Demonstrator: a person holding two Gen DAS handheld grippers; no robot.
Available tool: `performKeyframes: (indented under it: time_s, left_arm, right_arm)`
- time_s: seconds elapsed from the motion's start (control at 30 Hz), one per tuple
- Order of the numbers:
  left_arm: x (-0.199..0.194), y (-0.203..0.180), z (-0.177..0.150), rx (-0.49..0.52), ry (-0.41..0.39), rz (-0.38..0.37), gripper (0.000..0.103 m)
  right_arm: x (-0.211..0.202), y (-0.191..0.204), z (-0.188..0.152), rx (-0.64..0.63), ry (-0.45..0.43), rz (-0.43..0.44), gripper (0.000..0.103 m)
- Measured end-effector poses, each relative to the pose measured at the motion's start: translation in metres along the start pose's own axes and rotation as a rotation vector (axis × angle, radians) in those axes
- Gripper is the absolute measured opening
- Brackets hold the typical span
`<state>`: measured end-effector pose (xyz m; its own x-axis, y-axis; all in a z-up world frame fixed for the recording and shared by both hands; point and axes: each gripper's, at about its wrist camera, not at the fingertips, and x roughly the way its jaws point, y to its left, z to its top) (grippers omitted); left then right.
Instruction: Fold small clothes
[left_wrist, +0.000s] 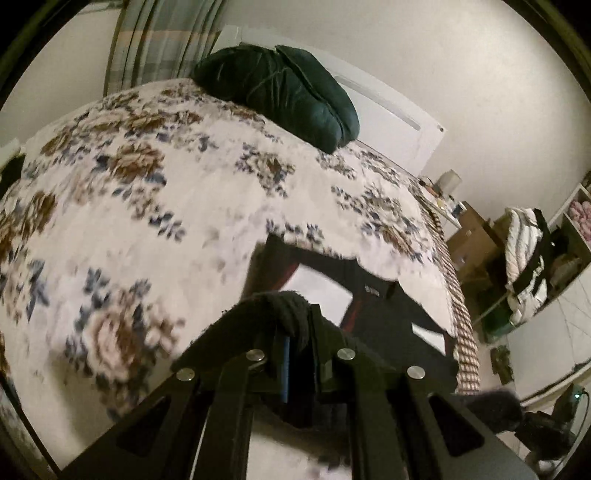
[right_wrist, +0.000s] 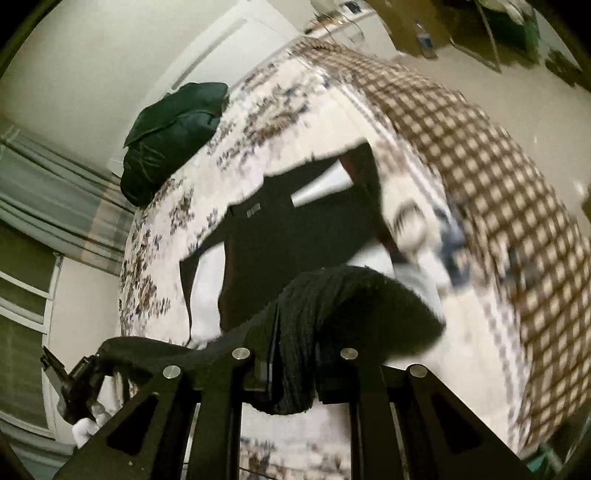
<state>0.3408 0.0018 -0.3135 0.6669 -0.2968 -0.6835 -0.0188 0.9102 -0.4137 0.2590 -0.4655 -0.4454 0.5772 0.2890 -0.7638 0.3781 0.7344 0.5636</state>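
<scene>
Left gripper (left_wrist: 299, 332) and right gripper (right_wrist: 295, 339) each pinch the black garment (right_wrist: 295, 236) between their fingers, above the floral bed (left_wrist: 147, 221); only the right view shows the white-gloved hand (right_wrist: 86, 430)

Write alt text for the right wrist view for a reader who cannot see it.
The right hand-held gripper is shut on a bunched piece of black knit cloth above a bed with a floral cover. Beyond it a black and white garment lies spread on the bed, with a dark green pillow near the headboard.
</scene>
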Motion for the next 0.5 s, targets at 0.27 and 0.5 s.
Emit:
performKeyframes:
  time_s: [0.27,0.5]
  left_arm:
    - [0.047,-0.029,0.058,0.008,-0.064,0.038,0.006]
    - [0.126,-0.032,0.101,0.011,-0.037,0.056,0.006]
  right_arm:
    - [0.053,0.033,0.101,-0.081,-0.031,-0.016,0.016]
    - [0.109,0.063,0.177,-0.109,-0.053,-0.071,0.016]
